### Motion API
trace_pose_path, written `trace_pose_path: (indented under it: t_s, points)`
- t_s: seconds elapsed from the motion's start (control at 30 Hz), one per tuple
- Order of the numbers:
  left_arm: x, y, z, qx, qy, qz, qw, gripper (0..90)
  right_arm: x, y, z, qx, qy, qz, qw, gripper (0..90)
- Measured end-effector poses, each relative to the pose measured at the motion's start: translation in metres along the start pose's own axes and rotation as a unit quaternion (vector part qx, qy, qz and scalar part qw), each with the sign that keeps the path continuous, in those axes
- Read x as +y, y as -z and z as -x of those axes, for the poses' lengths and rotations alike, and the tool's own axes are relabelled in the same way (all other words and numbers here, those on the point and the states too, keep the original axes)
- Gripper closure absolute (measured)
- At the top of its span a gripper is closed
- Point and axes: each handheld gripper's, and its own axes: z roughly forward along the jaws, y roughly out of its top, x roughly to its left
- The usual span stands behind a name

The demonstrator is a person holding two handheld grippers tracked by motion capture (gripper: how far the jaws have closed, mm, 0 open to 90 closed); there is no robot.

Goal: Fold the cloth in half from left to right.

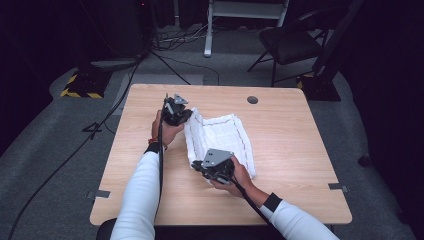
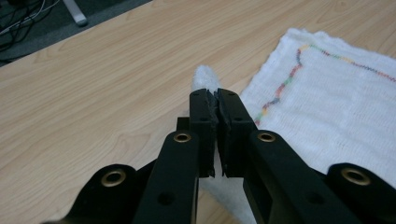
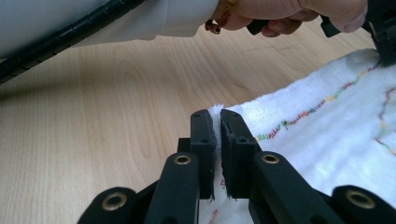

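Towel [image 1: 220, 142], white with a multicoloured stitched line near its edges, lies partly folded on the wooden table [image 1: 300, 150], a little left of centre. Near side first: right gripper [image 1: 200, 167] sits at the towel's near left corner, held in the person's right hand [image 1: 239, 176]. In the right gripper view, right gripper [image 3: 216, 116] has its black jaws pressed together on a thin fold of towel [image 3: 327, 135] edge, white cloth showing in the narrow slit between them. Farther back: left gripper [image 1: 181, 116] is at the towel's far left corner, held in the left hand [image 1: 167, 131]. In the left gripper view, left gripper [image 2: 215, 95] is likewise clamped on cloth, with a small tuft of towel [image 2: 327, 102] poking out past the jaw tips. Left edge of the towel is lifted and rolled over between the two grippers; the rest lies flat on the table. Far right on the table: a small dark round grommet [image 1: 252, 99]. Beyond the table's far edge, a black chair [image 1: 290, 45] on the grey floor.
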Motion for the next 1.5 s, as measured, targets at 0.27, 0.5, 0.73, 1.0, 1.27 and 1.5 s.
trace_pose_path:
  t_s: [0.27, 0.5, 0.73, 1.0, 1.27, 1.5]
  points:
    - [0.018, -0.021, 0.023, -0.014, -0.007, 0.007, 0.9998, 85.5, -0.015, 0.034, 0.015, -0.028, -0.014, 0.007, 0.9995, 84.9]
    - [0.037, -0.037, 0.044, -0.02, -0.025, 0.001, 0.9995, 85.5, -0.034, 0.06, 0.028, -0.051, -0.038, 0.012, 0.9979, 84.9]
    - [0.052, -0.053, 0.064, -0.027, -0.042, -0.002, 0.9987, 85.5, -0.048, 0.076, 0.035, -0.068, -0.047, 0.003, 0.9966, 84.9]
    - [0.061, -0.07, 0.084, -0.033, -0.054, -0.006, 0.998, 85.5, -0.064, 0.094, 0.044, -0.084, -0.058, -0.002, 0.9948, 85.0]
    - [0.067, -0.081, 0.095, -0.033, -0.06, -0.007, 0.9976, 85.5, -0.078, 0.102, 0.049, -0.094, -0.066, -0.015, 0.9932, 85.0]
    - [0.069, -0.087, 0.102, -0.029, -0.066, -0.008, 0.9974, 85.4, -0.084, 0.103, 0.052, -0.1, -0.069, -0.023, 0.9924, 85.0]
